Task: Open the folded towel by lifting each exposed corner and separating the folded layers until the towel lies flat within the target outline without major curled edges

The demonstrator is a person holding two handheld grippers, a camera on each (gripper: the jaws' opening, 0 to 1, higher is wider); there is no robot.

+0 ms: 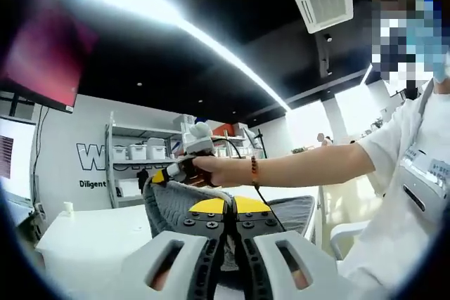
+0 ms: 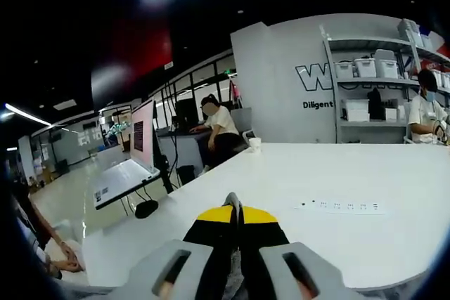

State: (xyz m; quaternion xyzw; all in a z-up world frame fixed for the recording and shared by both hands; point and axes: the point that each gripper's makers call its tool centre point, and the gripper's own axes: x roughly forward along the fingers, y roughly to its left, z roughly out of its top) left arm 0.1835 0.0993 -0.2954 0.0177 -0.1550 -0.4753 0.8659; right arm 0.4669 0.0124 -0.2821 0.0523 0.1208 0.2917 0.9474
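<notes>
The grey towel [image 1: 184,205] is held up above the white bench [image 1: 84,240], pinched in the closed left hand-held gripper [image 1: 226,233] and the closed right hand-held gripper [image 2: 235,233].

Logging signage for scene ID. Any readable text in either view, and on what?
"W", big outlined letters cut off by the shelves, on the grey wall; also in the left gripper view.
"Diligent", cut off, small black text below it on that wall.
Screen: text too small to read.
Person's badge: blurred, unreadable.
Power strip: no readable markings.
</notes>
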